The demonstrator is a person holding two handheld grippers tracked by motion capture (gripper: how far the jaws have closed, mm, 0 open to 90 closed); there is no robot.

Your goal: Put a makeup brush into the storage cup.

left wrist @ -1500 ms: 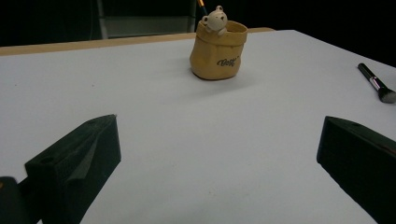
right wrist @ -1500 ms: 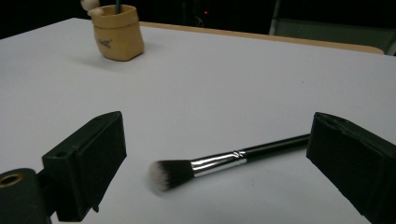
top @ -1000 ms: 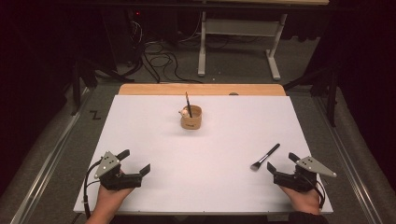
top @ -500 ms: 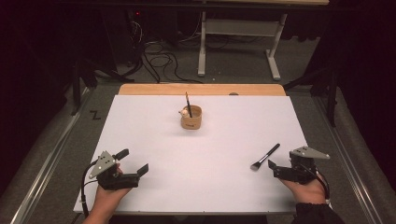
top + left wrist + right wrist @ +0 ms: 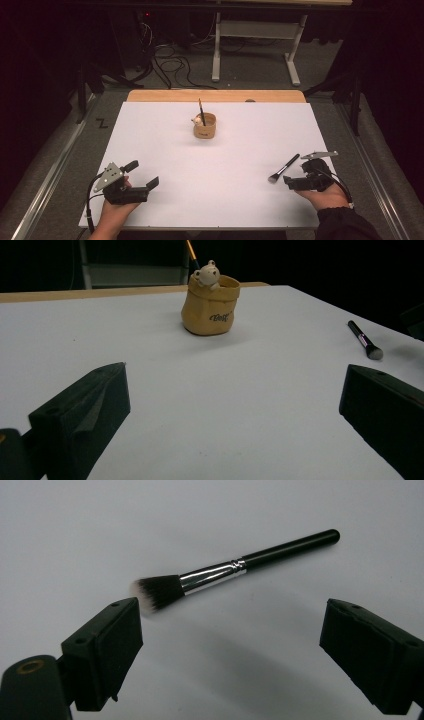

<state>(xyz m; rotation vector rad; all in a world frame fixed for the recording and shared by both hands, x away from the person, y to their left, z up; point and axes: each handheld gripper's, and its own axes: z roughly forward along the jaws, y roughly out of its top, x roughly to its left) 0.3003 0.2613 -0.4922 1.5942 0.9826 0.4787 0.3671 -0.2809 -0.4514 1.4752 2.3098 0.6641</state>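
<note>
Right tool (image 5: 230, 645) over makeup brush (image 5: 235, 567)
Jaws spread, nothing gripped; glossy black handle, shiny metal ferrule, soft flared bristles on matte white surface (image 5: 210, 510).

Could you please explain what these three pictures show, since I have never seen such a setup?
A person sits at a white table and holds a two-jaw tool in each hand. The wide picture is from a camera above, looking forward and down. There the left hand-held gripper and the right hand-held gripper rest near the table's near edge. The other two pictures come from cameras riding on those tools, looking along their black jaws. On the table stand a small tan cup with a bear figure and a stick in it, and a makeup brush lying flat. The right tool's jaws stand open just short of the brush; nothing is held.
</note>
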